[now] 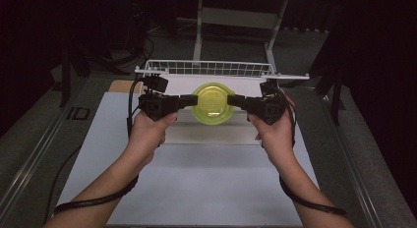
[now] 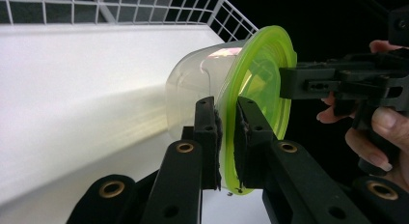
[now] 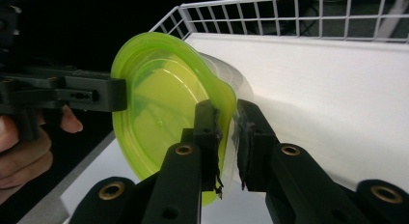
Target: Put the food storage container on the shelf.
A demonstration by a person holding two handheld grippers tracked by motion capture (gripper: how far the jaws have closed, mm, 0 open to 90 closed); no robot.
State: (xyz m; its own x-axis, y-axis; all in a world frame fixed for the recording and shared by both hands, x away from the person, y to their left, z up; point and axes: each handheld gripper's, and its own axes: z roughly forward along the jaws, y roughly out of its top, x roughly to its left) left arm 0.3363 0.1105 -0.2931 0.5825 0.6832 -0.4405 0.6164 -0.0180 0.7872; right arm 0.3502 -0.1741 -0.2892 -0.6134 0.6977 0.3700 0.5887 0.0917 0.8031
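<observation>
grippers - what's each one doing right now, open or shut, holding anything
Left gripper: shut on the rim of the green-lidded container.
Right gripper: shut on the opposite rim of the same container.

Dim room, dark surroundings. White table top (image 1: 196,188) lit brightly, a raised white platform (image 1: 211,132) across its far part. White wire basket (image 1: 206,68) at the far edge, its mesh wall standing along the back. Grey floor (image 1: 39,120) on both sides, metal rail (image 1: 29,159) running along the left. White frame stand (image 1: 236,16) behind. Black cables (image 1: 142,51) on the floor at far left.
</observation>
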